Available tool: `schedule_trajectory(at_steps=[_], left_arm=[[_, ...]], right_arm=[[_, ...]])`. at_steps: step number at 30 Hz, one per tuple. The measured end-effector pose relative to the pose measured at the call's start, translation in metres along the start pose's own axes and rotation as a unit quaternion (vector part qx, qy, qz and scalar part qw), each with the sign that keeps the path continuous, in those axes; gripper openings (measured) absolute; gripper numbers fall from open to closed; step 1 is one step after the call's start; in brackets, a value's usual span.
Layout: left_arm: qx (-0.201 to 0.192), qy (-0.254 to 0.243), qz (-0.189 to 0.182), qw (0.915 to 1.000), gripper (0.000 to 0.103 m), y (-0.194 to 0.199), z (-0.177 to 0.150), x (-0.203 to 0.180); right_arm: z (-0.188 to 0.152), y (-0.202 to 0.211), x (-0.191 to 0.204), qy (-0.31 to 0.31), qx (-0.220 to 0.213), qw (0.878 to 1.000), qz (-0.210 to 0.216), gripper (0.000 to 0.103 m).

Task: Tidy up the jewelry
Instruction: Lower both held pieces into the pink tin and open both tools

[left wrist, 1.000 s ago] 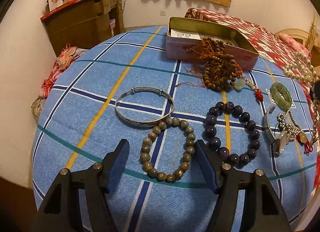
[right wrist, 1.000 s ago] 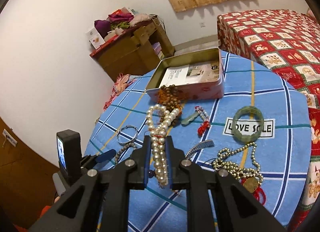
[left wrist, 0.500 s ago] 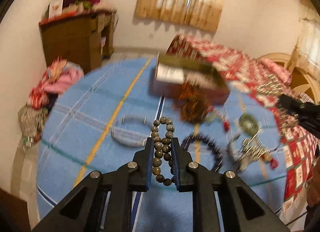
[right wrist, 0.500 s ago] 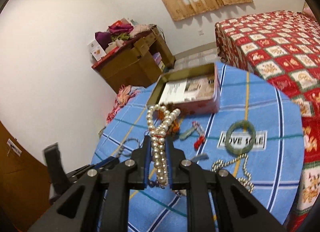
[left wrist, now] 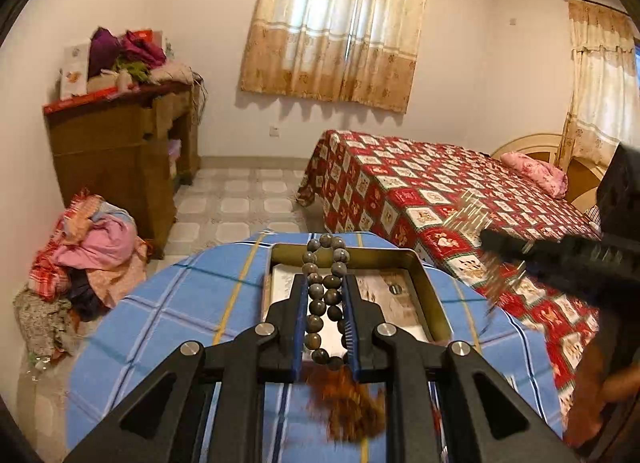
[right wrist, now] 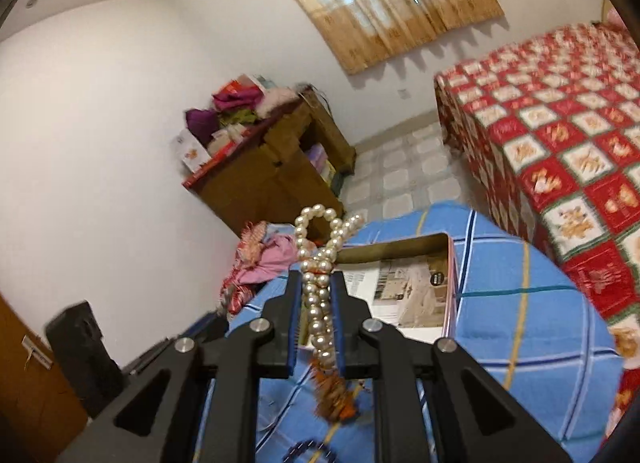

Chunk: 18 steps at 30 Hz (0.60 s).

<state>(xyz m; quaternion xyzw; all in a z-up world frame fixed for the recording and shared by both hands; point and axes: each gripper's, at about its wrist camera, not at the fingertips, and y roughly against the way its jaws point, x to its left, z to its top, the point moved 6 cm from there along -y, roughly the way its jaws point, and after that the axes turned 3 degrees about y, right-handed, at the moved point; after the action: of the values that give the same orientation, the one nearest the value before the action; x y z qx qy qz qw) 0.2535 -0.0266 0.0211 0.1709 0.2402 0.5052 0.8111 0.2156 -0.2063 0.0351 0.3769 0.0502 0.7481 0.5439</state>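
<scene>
Both tongs are closed on jewelry and raised above the blue checked tabletop (left wrist: pixel 168 311), evidently so each piece can be carried over the wall of the open tin (left wrist: pixel 436 303) and let go inside. In the left view, the left tongs (left wrist: pixel 325 295) sit at lower centre, pinched tight on a bracelet (left wrist: pixel 320 303) of grey-brown beads; the loop is squeezed flat between the blue pads, its top poking out past the tips, directly in front of the tin's near wall. In the right view, the right tongs (right wrist: pixel 316 295) are likewise clamped, on a pearl strand (right wrist: pixel 320 263) bunched double, with a loop and loose ends sticking up beyond the tips. Gripping each strand mid-length probably keeps it from swinging or snagging. The tin (right wrist: pixel 450 283) lies centre right in that view, lid off; all that shows in it is a printed paper sheet (right wrist: pixel 412 295) on the floor, no jewelry visible yet. A blurred brown tassel (left wrist: pixel 344 411) lies low in the left frame, under the tongs; whether it hangs or rests cannot be told. The right tongs also show blurred at the right edge of the left view.
</scene>
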Motion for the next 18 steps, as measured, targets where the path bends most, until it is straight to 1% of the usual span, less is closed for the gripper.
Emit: schedule_trajectory(at_steps=[3,6,10,13,14,15,16,17,18], left_arm=[[0.02,0.011,-0.007,0.9997,0.017,-0.039,0.0,-0.001],[0.043,0.007,-0.007,0.999,0.017,-0.069,-0.008,-0.004],[0.065,-0.002,-0.004,0.9979,0.017,-0.089,-0.022,-0.007],[0.082,0.0,0.002,0.9966,0.017,-0.1,-0.031,-0.004],[0.085,-0.002,0.006,0.9963,0.017,-0.102,-0.033,-0.003],[0.089,-0.004,0.01,0.996,0.017,-0.105,-0.034,-0.003],[0.094,-0.004,0.013,0.9955,0.017,-0.105,-0.035,-0.003],[0.102,-0.004,0.018,0.9946,0.021,-0.106,-0.036,-0.002],[0.111,-0.001,0.021,0.9936,0.034,-0.105,-0.035,0.0]], right_arm=[[-0.007,-0.035,-0.019,-0.017,0.022,0.999,-0.016,0.016],[-0.014,-0.059,-0.038,-0.023,0.046,0.998,-0.044,0.016],[-0.024,-0.076,-0.056,-0.035,0.064,0.996,-0.057,0.016],[-0.028,-0.081,-0.061,-0.035,0.068,0.995,-0.062,0.017],[-0.027,-0.079,-0.063,-0.035,0.063,0.995,-0.068,0.018],[-0.027,-0.078,-0.064,-0.036,0.063,0.995,-0.072,0.026],[-0.026,-0.077,-0.063,-0.038,0.062,0.995,-0.069,0.041],[-0.023,-0.071,-0.061,-0.041,0.055,0.996,-0.06,0.05],[-0.02,-0.067,-0.057,-0.042,0.047,0.996,-0.055,0.064]])
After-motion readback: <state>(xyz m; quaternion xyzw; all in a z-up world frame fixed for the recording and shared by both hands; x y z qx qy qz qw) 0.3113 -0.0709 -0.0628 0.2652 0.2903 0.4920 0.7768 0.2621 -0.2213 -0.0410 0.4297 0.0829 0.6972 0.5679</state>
